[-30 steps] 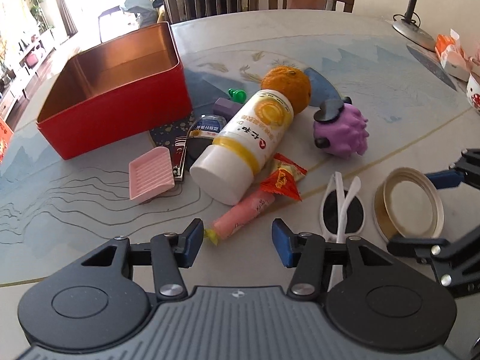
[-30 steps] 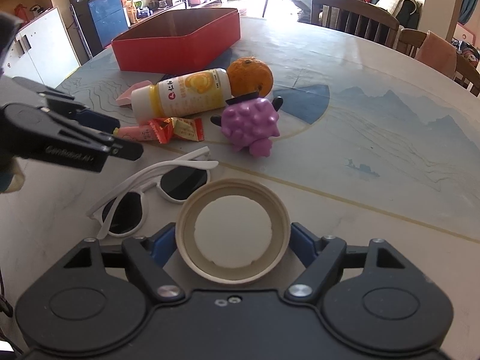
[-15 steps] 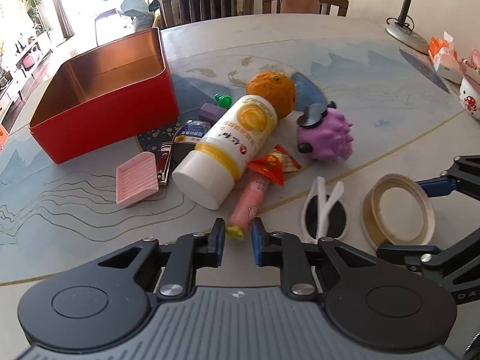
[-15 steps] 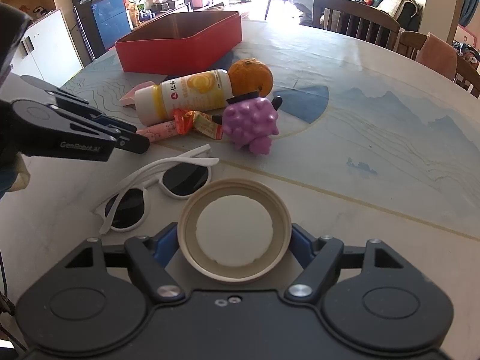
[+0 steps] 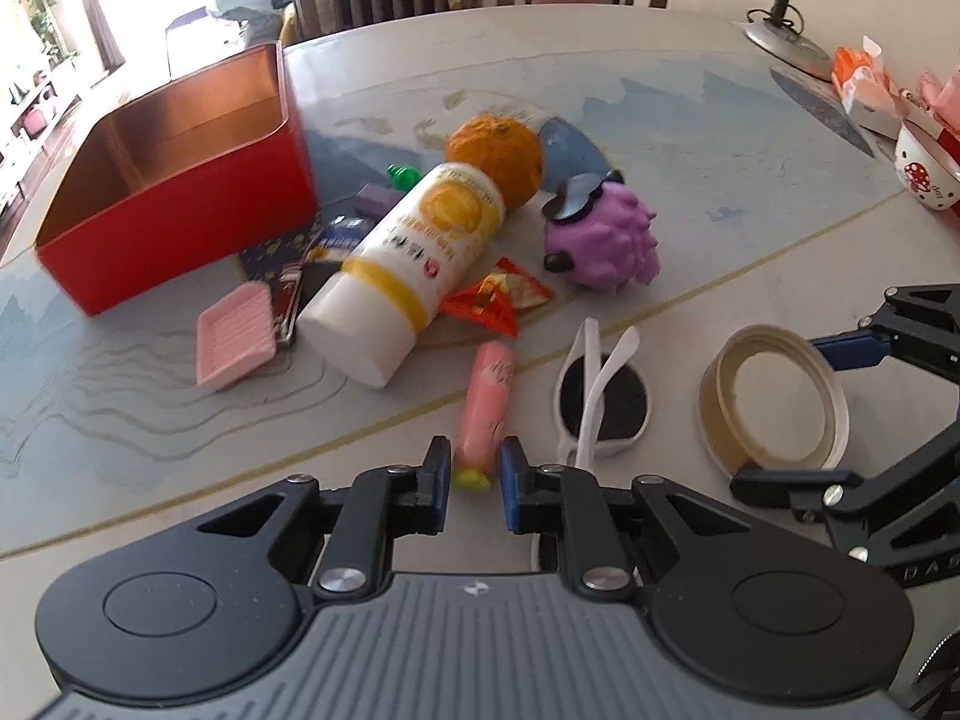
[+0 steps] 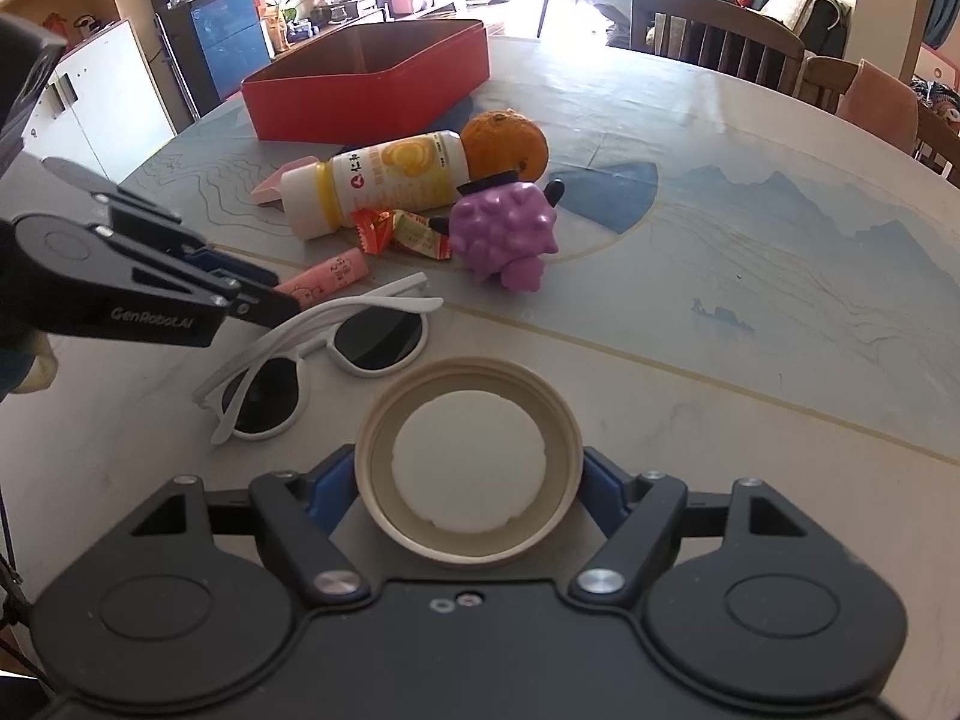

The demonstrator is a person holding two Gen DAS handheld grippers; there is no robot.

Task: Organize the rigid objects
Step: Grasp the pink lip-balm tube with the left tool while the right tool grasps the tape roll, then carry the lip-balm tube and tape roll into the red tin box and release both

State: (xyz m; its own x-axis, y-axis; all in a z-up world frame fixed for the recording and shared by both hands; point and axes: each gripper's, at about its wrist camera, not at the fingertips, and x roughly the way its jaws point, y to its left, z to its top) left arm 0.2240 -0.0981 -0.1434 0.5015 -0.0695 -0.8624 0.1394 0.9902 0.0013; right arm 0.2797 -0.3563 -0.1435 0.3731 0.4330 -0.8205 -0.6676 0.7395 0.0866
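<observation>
1. Left wrist view: my left gripper [image 5: 474, 474] is clamped on the pink tube [image 5: 483, 402] near the counter's [image 5: 690, 114] front edge; next, I'd lift it toward the red tin [image 5: 174, 240].
2. Right wrist view: my right gripper [image 6: 468, 486] grips the round lid [image 6: 468, 462], jaws wide, near the front edge.

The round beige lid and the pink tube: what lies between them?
White-framed sunglasses, folded, lie between the round beige lid and the pink tube, seen in the left wrist view.

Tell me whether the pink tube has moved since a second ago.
Yes. The pink tube slid out from under the white bottle, toward the sunglasses.
</observation>
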